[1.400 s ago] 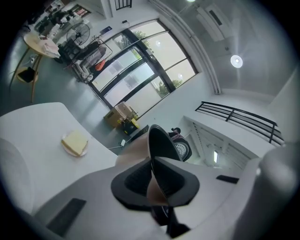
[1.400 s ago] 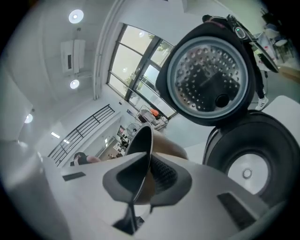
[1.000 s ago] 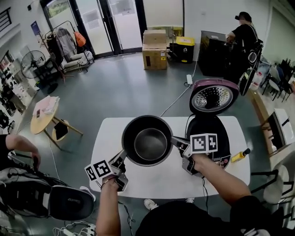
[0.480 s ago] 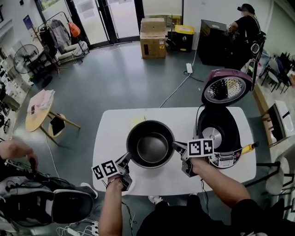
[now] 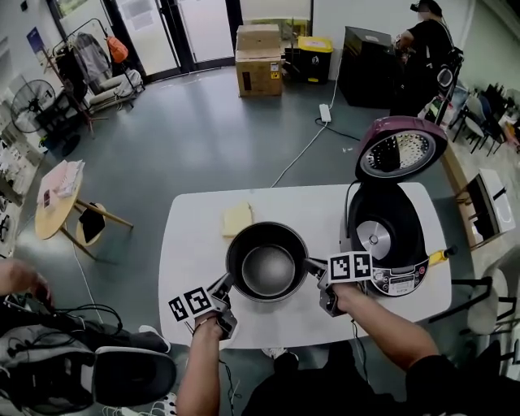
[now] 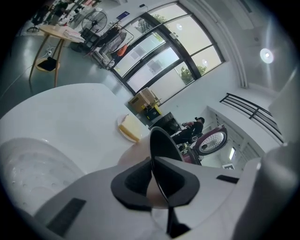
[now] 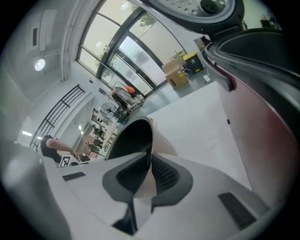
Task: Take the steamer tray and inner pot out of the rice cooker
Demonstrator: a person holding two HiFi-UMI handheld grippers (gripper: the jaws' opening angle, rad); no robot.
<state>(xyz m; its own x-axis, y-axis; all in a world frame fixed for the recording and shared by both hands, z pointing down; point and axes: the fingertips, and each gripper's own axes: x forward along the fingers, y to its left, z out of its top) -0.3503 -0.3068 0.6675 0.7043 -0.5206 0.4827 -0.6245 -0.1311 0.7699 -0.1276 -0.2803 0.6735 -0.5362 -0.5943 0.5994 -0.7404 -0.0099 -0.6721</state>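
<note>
The right gripper point(image 7: 151, 161) has its two grey jaws pressed together on the thin rim of a round metal inner pot point(image 7: 133, 136), black lining to the left of the pads and pale outer wall to the right. The inner pot hangs over a smooth white table point(image 7: 201, 131). At the right edge, close by, bulges the dark maroon body of the rice cooker point(image 7: 267, 93), its raised lid point(image 7: 197, 7) overhead. Far behind, a brown cardboard box point(image 7: 176, 75) stands on the grey floor before tall glass doors point(image 7: 136, 51).

Pot point(image 5: 267, 265) beside cooker point(image 5: 390, 236) (to its left)
</note>
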